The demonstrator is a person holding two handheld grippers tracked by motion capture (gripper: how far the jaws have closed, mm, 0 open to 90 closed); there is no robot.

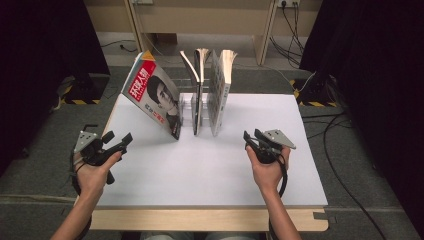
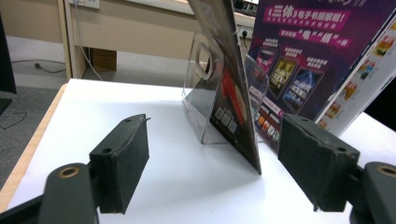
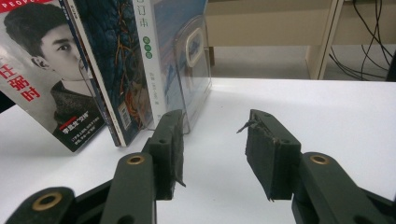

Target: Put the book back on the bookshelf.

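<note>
A magazine with a portrait cover (image 1: 155,97) leans to the left against a clear acrylic rack (image 1: 186,107) at the back of the white table (image 1: 210,170). Two more books (image 1: 197,95) (image 1: 220,92) stand upright in the rack. My left gripper (image 1: 119,138) hovers open at the table's left edge, short of the leaning magazine. In the left gripper view its gripper (image 2: 217,154) is empty, facing the magazine's purple back cover (image 2: 303,56). My right gripper (image 1: 253,136) stands open right of the books. The right gripper view shows that gripper (image 3: 212,149) empty near the rack's divider (image 3: 194,70).
The table's wooden front edge (image 1: 200,219) lies near the person's forearms. Behind the table is a light wooden bench (image 1: 200,20) with cables (image 1: 292,30) on the floor. Dark curtains (image 1: 45,60) hang on both sides. Bare white tabletop stretches between the grippers.
</note>
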